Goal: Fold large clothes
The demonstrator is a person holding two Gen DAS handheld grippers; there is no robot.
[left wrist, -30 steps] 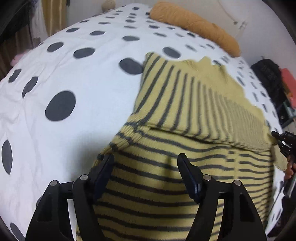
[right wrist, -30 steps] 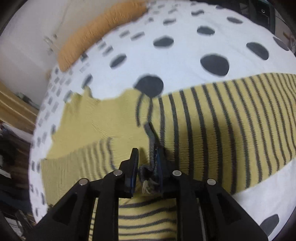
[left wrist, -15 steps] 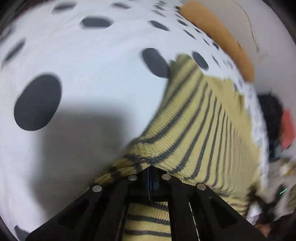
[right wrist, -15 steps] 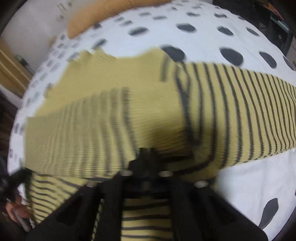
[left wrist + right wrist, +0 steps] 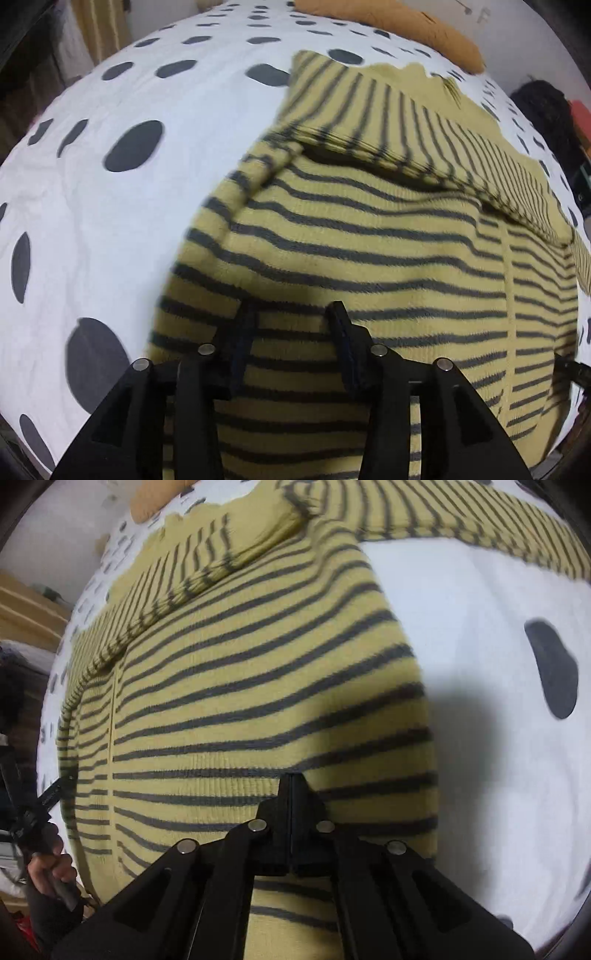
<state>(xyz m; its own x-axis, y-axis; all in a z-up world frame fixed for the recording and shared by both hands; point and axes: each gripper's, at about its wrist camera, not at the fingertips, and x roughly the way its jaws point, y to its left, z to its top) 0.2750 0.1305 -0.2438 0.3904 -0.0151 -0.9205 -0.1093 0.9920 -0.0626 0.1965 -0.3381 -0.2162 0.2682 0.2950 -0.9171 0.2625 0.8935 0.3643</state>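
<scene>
A yellow sweater with dark grey stripes lies flat on a white bedspread with dark dots. One sleeve is folded across its chest. In the right wrist view the other sleeve stretches out to the upper right. My left gripper hovers over the sweater's lower body with its jaws opening; the cloth lies under them, not pinched. My right gripper is shut, its tips down at the sweater's body near its right edge, and no cloth shows between them.
An orange pillow lies at the head of the bed. A dark bag sits off the bed's right side and wooden furniture off the left. A hand holding the other gripper shows at the lower left.
My left gripper pinched the sweater's left edge half a second ago and has let it go. My right gripper carried the sleeve cuff across the chest, and now stands shut over the body.
</scene>
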